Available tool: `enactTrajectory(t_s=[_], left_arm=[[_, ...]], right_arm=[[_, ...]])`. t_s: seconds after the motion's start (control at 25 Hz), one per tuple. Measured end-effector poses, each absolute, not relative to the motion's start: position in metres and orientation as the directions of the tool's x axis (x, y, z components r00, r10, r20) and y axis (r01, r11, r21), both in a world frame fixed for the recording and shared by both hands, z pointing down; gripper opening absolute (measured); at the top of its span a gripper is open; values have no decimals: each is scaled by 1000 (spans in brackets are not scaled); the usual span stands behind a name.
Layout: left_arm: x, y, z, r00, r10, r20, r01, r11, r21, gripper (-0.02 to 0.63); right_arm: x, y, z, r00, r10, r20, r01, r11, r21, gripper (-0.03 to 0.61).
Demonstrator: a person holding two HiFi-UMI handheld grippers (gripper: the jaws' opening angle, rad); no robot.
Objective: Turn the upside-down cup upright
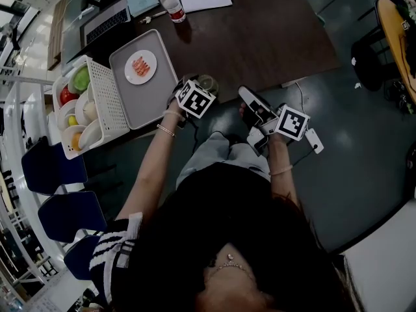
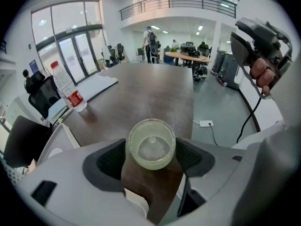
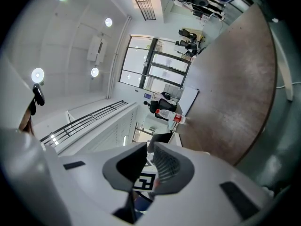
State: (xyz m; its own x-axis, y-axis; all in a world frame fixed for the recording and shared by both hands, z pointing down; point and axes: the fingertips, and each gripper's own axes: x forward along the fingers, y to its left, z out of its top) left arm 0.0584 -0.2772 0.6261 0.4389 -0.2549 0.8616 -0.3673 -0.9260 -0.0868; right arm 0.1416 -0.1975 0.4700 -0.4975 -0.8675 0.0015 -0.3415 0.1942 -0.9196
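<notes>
A translucent pale-green cup [image 2: 151, 143] stands at the near edge of the dark brown table [image 2: 141, 93]. A round face with a small central nub is turned toward the left gripper view's camera. My left gripper [image 2: 151, 155] points steeply down with a dark pad against each side of the cup, shut on it. In the head view the cup [image 1: 209, 82] shows just past the left gripper [image 1: 203, 88] and its marker cube. My right gripper [image 1: 246, 97] is held level over the grey floor, off the table. Its jaws [image 3: 149, 161] are almost together and hold nothing.
A grey tray [image 1: 156, 96] carries a plate of food [image 1: 140, 67]. Left of it is a white basket [image 1: 104, 109] with bowls and fruit. A water bottle [image 1: 172, 4] and a laptop [image 1: 104, 21] sit further back. Blue chairs [image 1: 52, 168] stand at the left, and a power strip with its cable [image 2: 205, 123] lies on the floor.
</notes>
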Motion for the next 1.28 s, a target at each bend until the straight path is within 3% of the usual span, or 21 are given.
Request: enactTrajectory(t_s=[0.24,0.64,0.92,1.12,1.28], left_arm=[[49,-276,606,482,-291,826,-425,-903,-70,321],[20,-257,551,615,-358,702,-577,-812,92,319],[4,-246,492,737,-448,505,-624,-739,255,318],[-15,-248,467,721,-546,428,-676,-689,261,231],[-29,-244,450,707,-599,376,-703,-655,278,219]], right_arm=[[138,-198,468,-506,-862,7,-354,201,-913,55],[121,-206,459,-513,-857,41,-446,226,-866,48],[109,-216,458,-441,-868,229,-782,246,-573,40],[94,-220,454,-450,-850,272,-843,305,-443,31],[88,-223,456,-431,-843,321,-886,329,-327,26]])
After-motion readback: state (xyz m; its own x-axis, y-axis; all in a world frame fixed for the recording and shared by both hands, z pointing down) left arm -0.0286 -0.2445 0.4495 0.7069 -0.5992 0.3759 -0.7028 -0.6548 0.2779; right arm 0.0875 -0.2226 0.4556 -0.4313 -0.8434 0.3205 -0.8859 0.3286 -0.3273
